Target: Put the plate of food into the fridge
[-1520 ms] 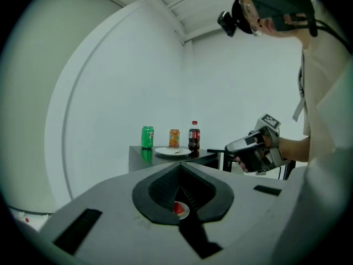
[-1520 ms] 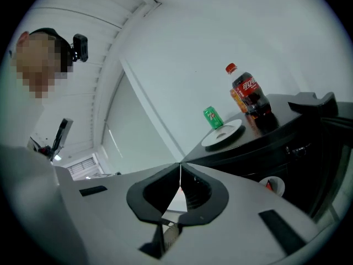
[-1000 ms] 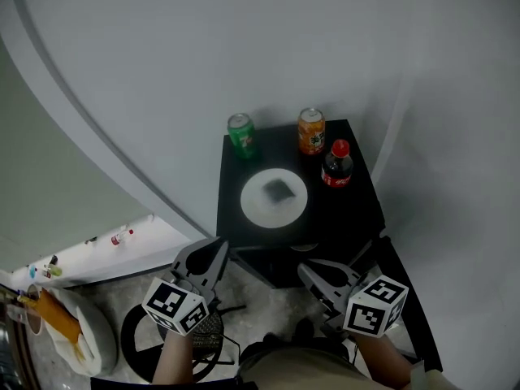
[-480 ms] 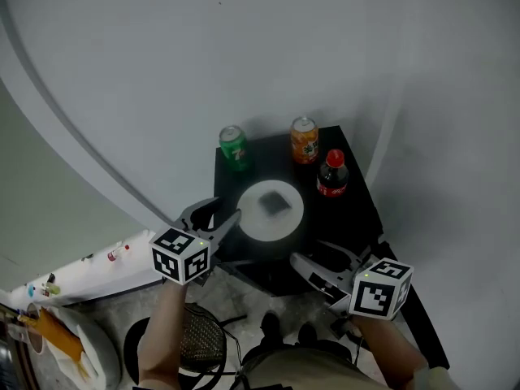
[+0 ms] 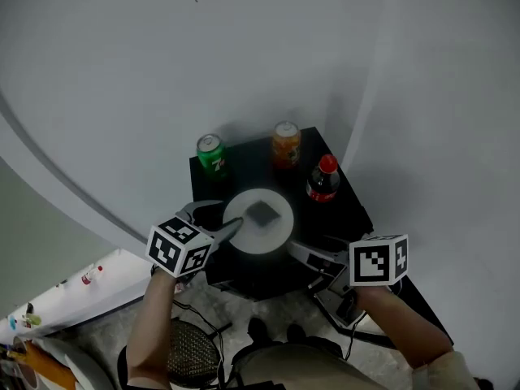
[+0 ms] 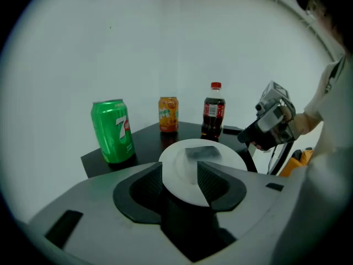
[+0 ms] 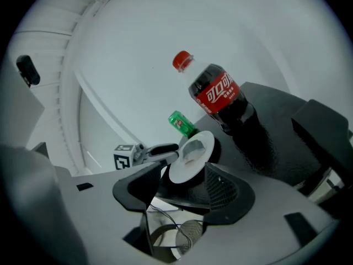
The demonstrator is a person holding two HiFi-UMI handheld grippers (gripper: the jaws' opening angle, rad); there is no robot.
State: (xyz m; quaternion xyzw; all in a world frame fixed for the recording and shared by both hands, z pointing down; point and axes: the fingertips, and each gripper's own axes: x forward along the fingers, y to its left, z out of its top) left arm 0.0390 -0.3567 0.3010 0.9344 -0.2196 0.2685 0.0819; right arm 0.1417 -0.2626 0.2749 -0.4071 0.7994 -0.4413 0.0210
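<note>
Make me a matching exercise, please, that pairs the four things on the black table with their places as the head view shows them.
Things:
1. green can
2. orange can
3. cola bottle
4. white plate

Places:
A. front middle of the table, carrying dark food
B. back left corner
C. right side, red cap on top
D. back edge, right of the other can

Pairs: 1-B, 2-D, 3-C, 4-A

- The plate (image 5: pixel 242 234) lies on the table (image 5: pixel 244 171), in the near middle part, close to me.
- The piece of food (image 5: pixel 262 213) lies on the middle of the plate.
- The left can (image 5: pixel 211 154) stands far left of the plate.
- The right can (image 5: pixel 285 144) stands behind the plate, a little to the right.
- The bottle (image 5: pixel 322 179) stands right of the plate, nearer than the right can.
</note>
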